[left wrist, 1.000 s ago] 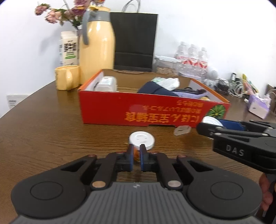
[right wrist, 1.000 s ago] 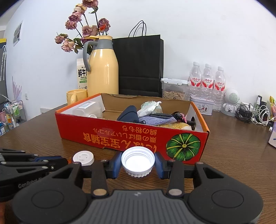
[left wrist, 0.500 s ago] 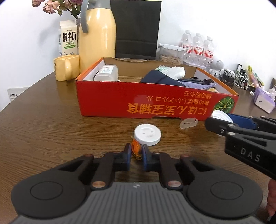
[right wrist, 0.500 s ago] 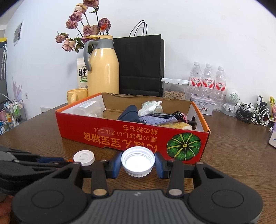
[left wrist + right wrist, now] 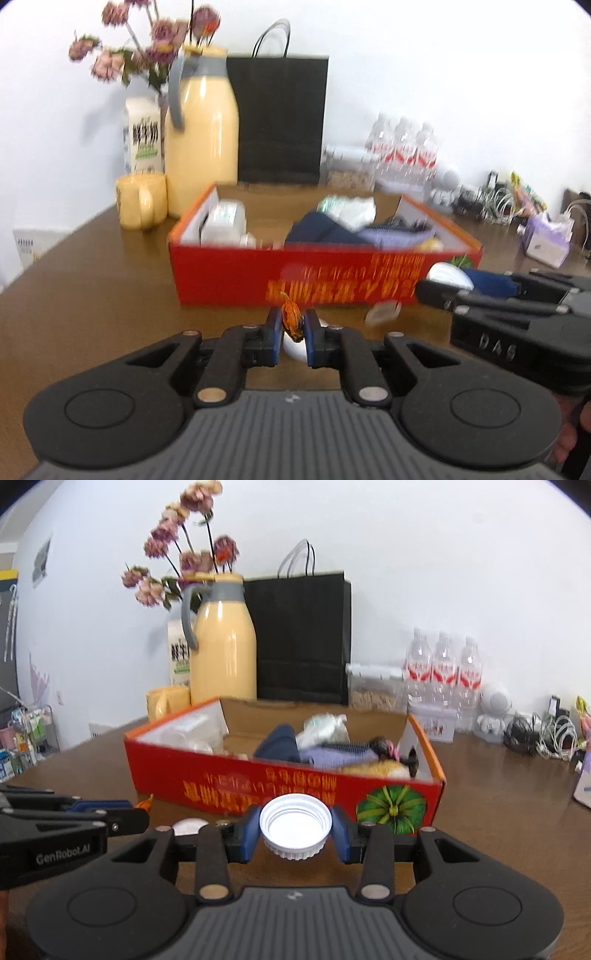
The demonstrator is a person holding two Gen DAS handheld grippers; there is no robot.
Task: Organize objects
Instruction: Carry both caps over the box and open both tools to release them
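My left gripper (image 5: 291,326) is shut on a small orange wrapped piece (image 5: 291,320) and holds it above the table, in front of the red cardboard box (image 5: 229,273). A flat white lid (image 5: 295,347) lies on the table just below it. My right gripper (image 5: 295,825) is shut on a white screw cap (image 5: 295,821), open side facing me, in front of the red box (image 5: 207,779). The box holds a white bottle (image 5: 227,218), dark blue cloth (image 5: 321,229) and other items. The left gripper's fingers (image 5: 110,812) show at the left of the right wrist view.
Behind the box stand a yellow thermos jug (image 5: 201,147), a yellow mug (image 5: 142,201), a milk carton (image 5: 142,136), a black paper bag (image 5: 282,118) and water bottles (image 5: 443,664). A small clear plastic piece (image 5: 382,312) lies by the box front. Cables and a tissue pack (image 5: 546,243) sit at right.
My left gripper has lifted the orange piece off the table and moved up toward the box; the white lid stays below. The right gripper has risen a little with the cap.
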